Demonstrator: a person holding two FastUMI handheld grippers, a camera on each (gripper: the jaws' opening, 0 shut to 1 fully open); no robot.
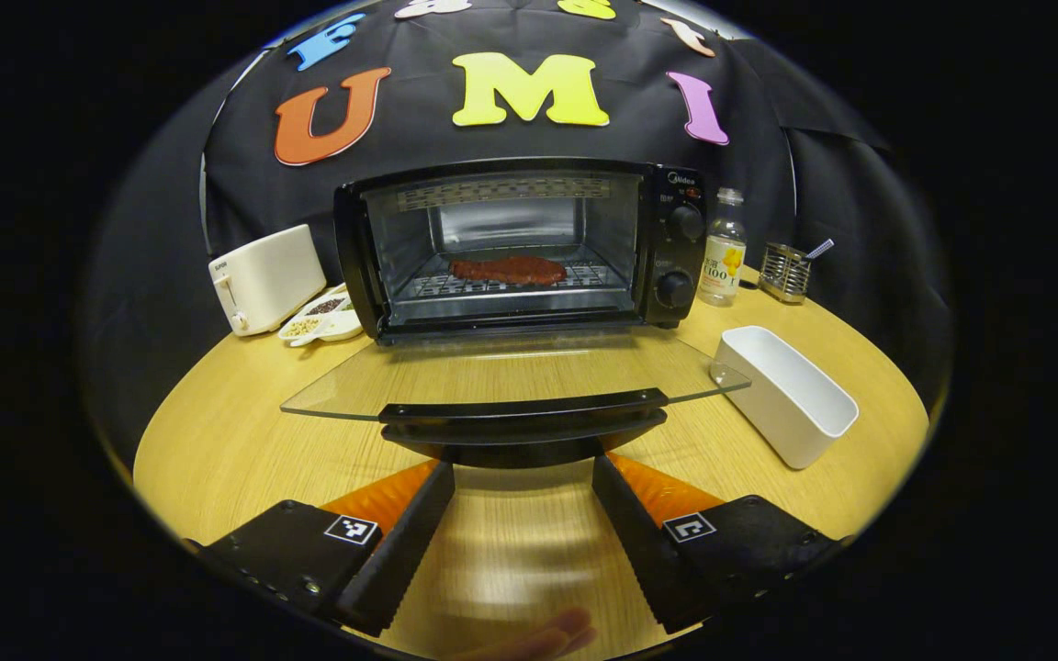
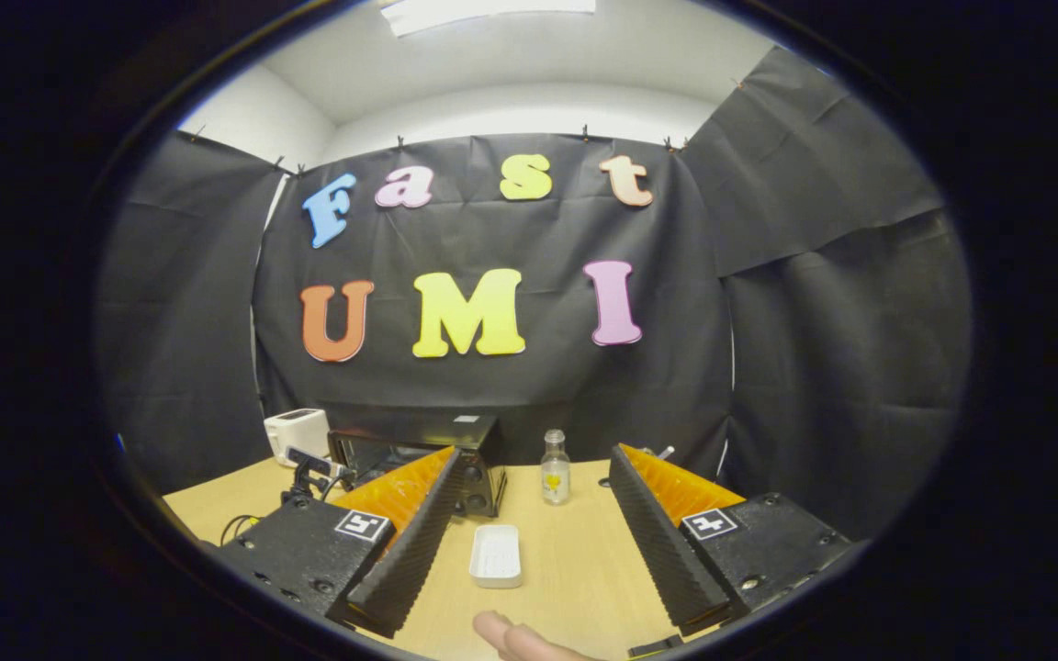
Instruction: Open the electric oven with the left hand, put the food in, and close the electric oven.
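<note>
Straight ahead of the left gripper (image 1: 523, 477), whose fingers stood apart and empty, the oven door handle (image 1: 522, 415) lay crosswise just beyond the tips, the food (image 1: 508, 269) already on the electric oven (image 1: 520, 243) rack, while the right gripper (image 2: 534, 500) hung open farther back.
</note>
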